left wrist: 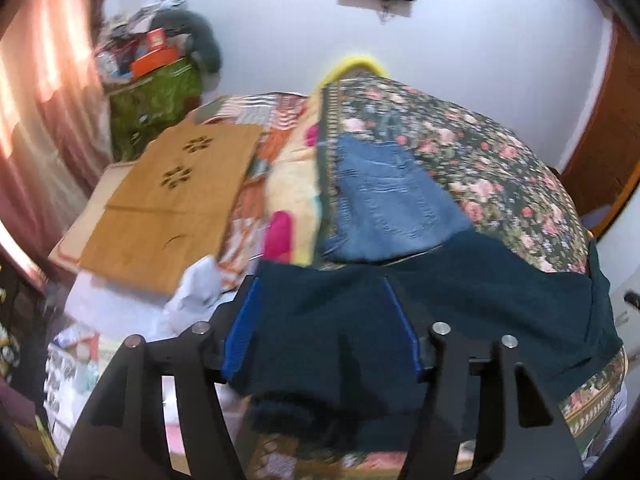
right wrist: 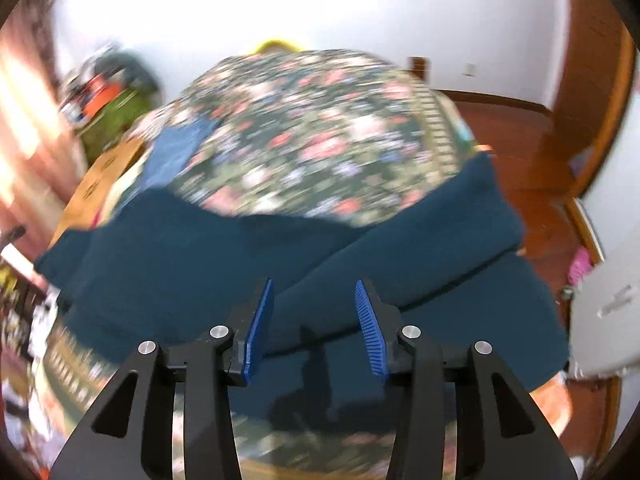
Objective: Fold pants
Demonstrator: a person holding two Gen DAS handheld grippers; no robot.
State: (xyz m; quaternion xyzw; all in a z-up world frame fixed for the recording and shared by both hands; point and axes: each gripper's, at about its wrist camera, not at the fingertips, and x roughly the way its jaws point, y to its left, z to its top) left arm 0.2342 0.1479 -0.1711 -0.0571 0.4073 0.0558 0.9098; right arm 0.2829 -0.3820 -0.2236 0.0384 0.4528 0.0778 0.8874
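Observation:
Dark teal pants (left wrist: 500, 300) lie across the near part of a floral bedspread (left wrist: 480, 152). In the right wrist view the pants (right wrist: 180, 248) spread wide, with one leg folded diagonally toward the right. My left gripper (left wrist: 320, 320) is open, its blue pads (left wrist: 240, 332) straddling the pants fabric. My right gripper (right wrist: 316, 324) is open just above the pants, nothing between its pads (right wrist: 370, 332). Both views are motion blurred.
Folded blue jeans (left wrist: 384, 204) lie on the bedspread beyond the pants. Brown cardboard (left wrist: 172, 196) and a patterned quilt (left wrist: 280, 184) sit at left. A cluttered green-covered stand (left wrist: 156, 96) is by the curtain. Wooden floor (right wrist: 532, 140) and a door lie right.

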